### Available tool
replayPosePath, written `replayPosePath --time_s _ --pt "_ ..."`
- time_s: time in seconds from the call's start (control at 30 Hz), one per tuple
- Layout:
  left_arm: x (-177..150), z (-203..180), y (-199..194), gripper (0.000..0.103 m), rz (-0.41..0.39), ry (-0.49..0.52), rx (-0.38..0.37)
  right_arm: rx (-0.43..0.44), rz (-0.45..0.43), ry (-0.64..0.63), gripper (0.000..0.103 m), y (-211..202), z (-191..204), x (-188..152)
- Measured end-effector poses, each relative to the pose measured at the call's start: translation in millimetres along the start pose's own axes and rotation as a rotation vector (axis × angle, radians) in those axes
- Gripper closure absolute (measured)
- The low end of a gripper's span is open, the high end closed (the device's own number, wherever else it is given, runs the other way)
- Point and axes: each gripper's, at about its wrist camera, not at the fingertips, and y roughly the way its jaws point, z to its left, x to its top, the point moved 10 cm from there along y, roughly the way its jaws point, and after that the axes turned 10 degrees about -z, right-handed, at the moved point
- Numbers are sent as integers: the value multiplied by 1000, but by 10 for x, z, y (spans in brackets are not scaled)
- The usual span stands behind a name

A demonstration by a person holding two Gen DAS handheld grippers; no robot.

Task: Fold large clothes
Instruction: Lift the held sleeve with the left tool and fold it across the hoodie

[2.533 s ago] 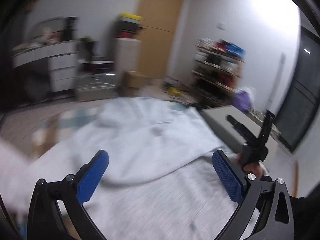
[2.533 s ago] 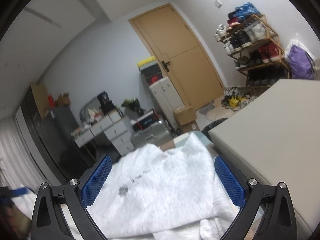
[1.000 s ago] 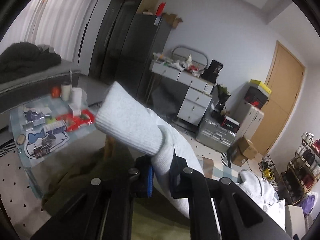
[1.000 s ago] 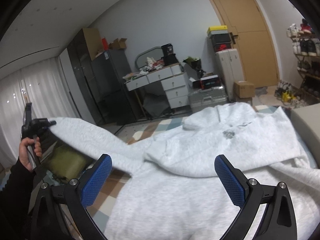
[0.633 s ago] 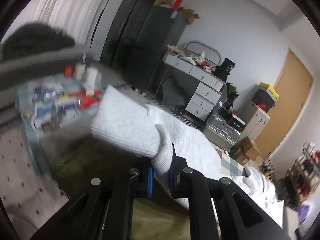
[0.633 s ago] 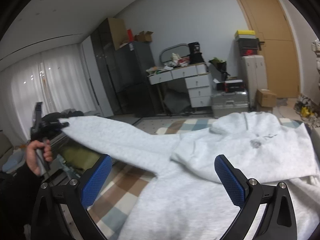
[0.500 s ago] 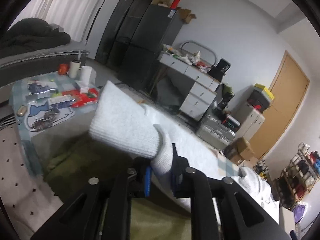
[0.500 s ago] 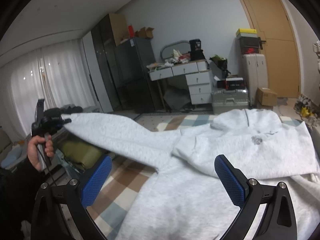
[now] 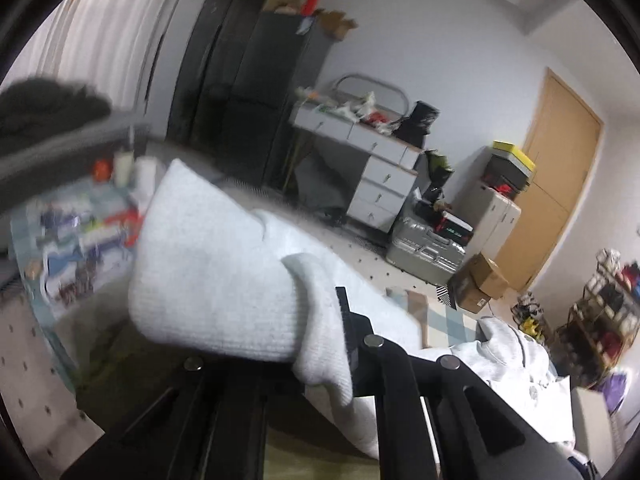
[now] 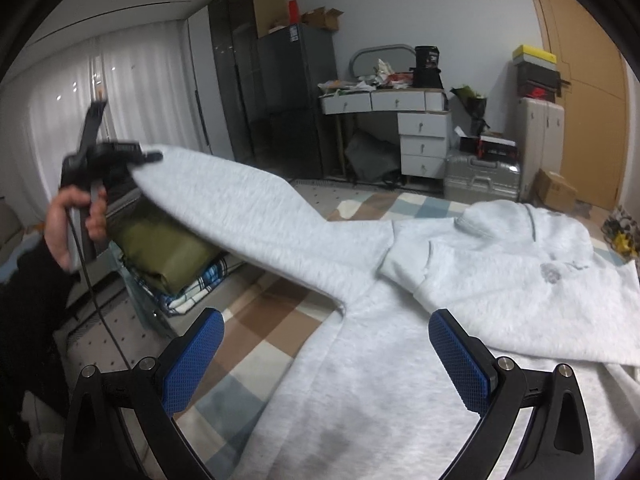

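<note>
Nearest, the right gripper (image 10: 326, 364) hovers over the body of the light grey fleece hoodie (image 10: 400, 360), jaws spread wide and empty, now closer than a moment ago. Farther left, the left gripper (image 9: 324, 344) has its jaws pressed together on the ribbed sleeve cuff (image 9: 224, 280). The sleeve is now stretched out sideways, probably ready for folding across the body.

Pale grey hooded sweatshirt (image 10: 400, 360), fleecy knit, lying spread with its body flat. The hood (image 10: 512, 272), folded down over the chest, shows a small dark printed mark. One sleeve (image 10: 256, 216) is lifted clear and stretched out straight to the left; its ribbed cuff (image 9: 216, 280) is bunched and doubled over.
</note>
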Motion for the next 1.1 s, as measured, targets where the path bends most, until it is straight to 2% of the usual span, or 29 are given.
replayPosePath --time_s 0.07,0.2,0.27,0.37,0.47,0.6,0.73,0.8,0.93,1.03,1.1 --pt "149 -271 -114 97 -38 59 -37 -6 -13 17 0 -27 -59 -21" --pt "437 -1137 -355 98 -95 135 -208 -33 -37 93 0 -131 -331 20" --pt "519 -1701 -460 98 -107 172 -311 -72 -53 156 0 -236 -625 79" --pt "489 -2542 -526 98 -91 203 -466 -135 -66 229 0 -406 -1029 142" --pt "280 -3290 -458 98 -48 233 -555 -209 -79 293 0 -651 -1475 128" --pt "-159 -4182 -257 98 29 271 -642 -294 -108 350 0 -1018 -1970 -28" --pt "-860 -4939 -27 98 165 307 -706 -361 -122 434 0 -1296 -2388 -257" --pt "-1377 -5293 71 98 253 346 -730 -388 -131 472 0 -1433 -2568 -356" --pt "-2198 -5645 211 98 398 373 -739 -435 -140 541 0 -1727 -2887 -579" --pt "-2724 -5752 303 98 520 383 -744 -465 -149 553 0 -1885 -3008 -696" --pt "-2961 -5781 318 98 586 417 -725 -481 -145 558 0 -1956 -3082 -782"
